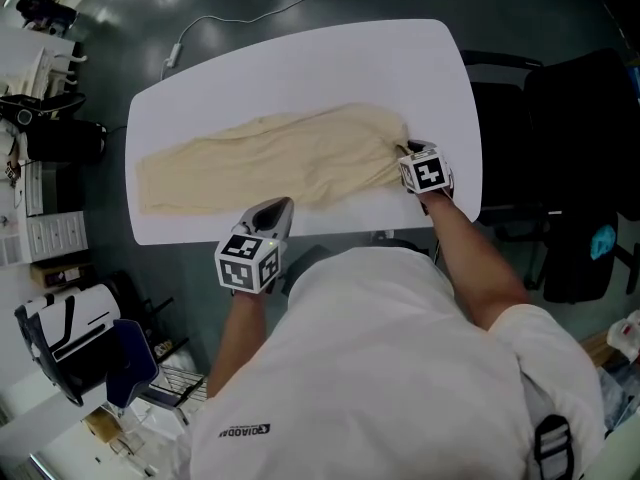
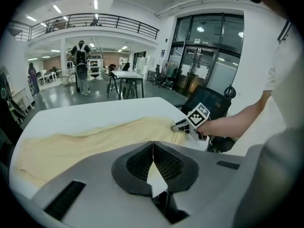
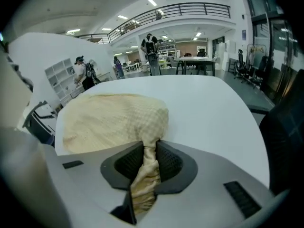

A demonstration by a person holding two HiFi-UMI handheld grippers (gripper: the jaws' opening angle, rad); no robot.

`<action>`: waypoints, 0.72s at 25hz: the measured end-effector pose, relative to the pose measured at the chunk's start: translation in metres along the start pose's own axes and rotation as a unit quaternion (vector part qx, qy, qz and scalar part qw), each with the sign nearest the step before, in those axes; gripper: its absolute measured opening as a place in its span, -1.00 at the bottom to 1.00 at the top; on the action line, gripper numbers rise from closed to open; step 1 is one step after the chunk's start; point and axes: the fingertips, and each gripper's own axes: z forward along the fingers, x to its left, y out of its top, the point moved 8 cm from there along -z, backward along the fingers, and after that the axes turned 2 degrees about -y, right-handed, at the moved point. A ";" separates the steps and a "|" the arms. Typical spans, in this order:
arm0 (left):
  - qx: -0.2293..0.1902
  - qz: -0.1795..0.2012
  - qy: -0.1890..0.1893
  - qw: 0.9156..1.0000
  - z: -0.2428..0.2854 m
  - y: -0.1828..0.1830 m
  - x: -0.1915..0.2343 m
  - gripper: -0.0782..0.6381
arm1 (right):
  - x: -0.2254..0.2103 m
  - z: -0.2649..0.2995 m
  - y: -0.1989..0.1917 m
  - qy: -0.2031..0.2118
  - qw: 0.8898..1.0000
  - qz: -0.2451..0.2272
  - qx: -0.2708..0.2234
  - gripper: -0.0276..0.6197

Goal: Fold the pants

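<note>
Right gripper view: our right gripper pinches a bunched end of the cream pants. We judge the grasping step underway; our left gripper, pressed together and empty, must open beside the pants.

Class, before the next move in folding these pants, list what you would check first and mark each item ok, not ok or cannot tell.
1. Hold of the right gripper on the pants: ok, fabric is bunched between its jaws.
2. Hold of the left gripper on the pants: not ok, its jaws are together with nothing between them.
3. Pants wholly on the table: ok, no part hangs over an edge.
4. Pants spread lengthwise: ok, gathered only at the gripped end.
5. Bare table beside the pants: ok.
6. Which end is gripped, waist or hems: cannot tell.
</note>
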 end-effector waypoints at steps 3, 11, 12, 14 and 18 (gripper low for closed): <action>-0.001 -0.005 0.006 1.000 -0.004 -0.003 0.000 -0.70 | -0.008 -0.007 0.002 0.037 0.997 0.071 -0.012 -0.66; -0.039 -0.044 0.037 0.998 -0.030 -0.007 0.020 -0.70 | 0.004 -0.030 0.016 0.143 0.972 0.170 -0.071 -0.68; -0.043 -0.047 0.043 0.997 -0.035 -0.008 0.023 -0.70 | 0.010 -0.035 0.018 0.154 0.969 0.178 -0.076 -0.68; -0.050 -0.052 0.053 0.996 -0.046 -0.011 0.030 -0.70 | 0.024 -0.044 0.025 0.171 0.963 0.187 -0.087 -0.68; -0.065 -0.052 0.058 0.995 -0.060 -0.013 0.047 -0.70 | 0.051 -0.055 0.046 0.197 0.954 0.193 -0.115 -0.68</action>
